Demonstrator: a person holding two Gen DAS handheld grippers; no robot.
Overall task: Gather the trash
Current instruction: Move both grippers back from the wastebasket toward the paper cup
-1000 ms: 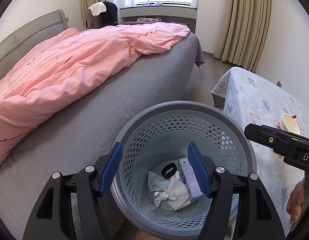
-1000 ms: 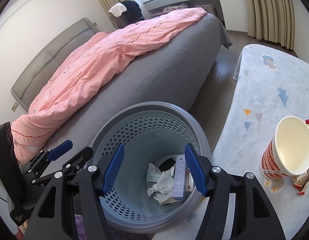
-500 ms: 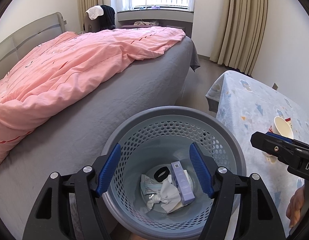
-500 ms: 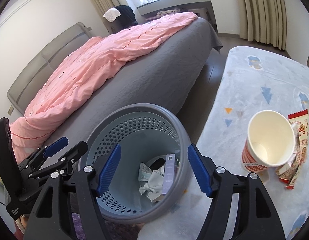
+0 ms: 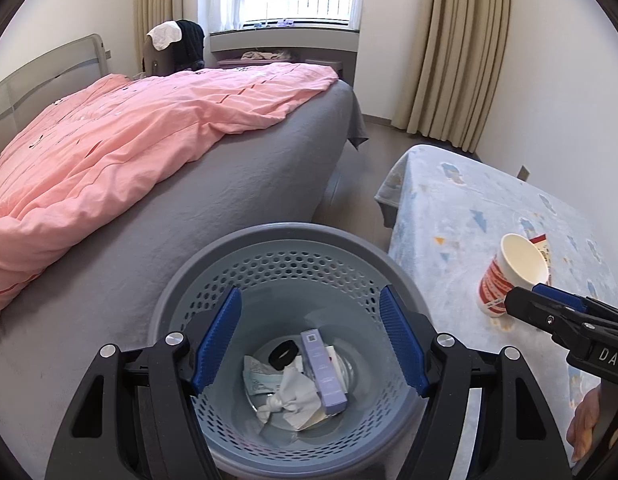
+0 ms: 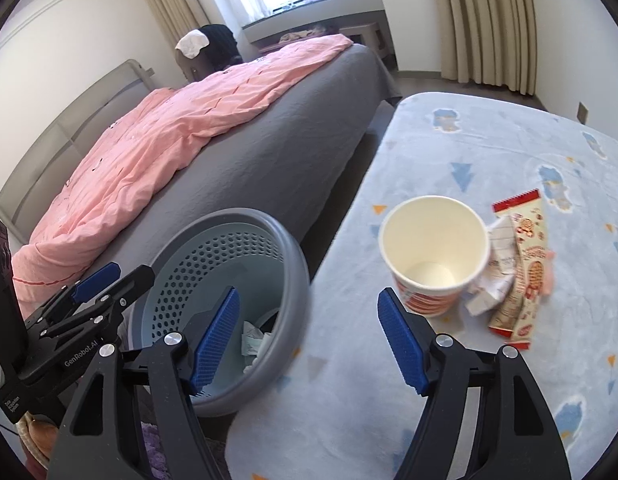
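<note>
A grey perforated waste basket (image 5: 277,240) stands on the floor between the bed and the table. It holds a purple box (image 5: 323,372), a crumpled tissue (image 5: 293,400), a black ring (image 5: 283,354) and a wrapper. My left gripper (image 5: 309,320) hangs open above the basket with nothing between its fingers. My right gripper (image 6: 309,312) is over the table edge, its jaws opening and empty. Just ahead of it on the right stands an empty red-and-white paper cup (image 6: 433,248). Beside the cup lie snack wrappers (image 6: 525,276) and crumpled white paper (image 6: 499,264).
The table wears a light blue patterned cloth (image 6: 489,140). A bed with a grey sheet (image 5: 229,200) and a pink duvet (image 5: 129,140) fills the left. A strip of floor (image 5: 357,200) runs between bed and table. A hand (image 5: 585,424) shows at the right edge.
My right gripper has swung right, from over the basket to the table edge near the cup, and its jaws have widened. My left gripper has drawn back a little from the basket.
</note>
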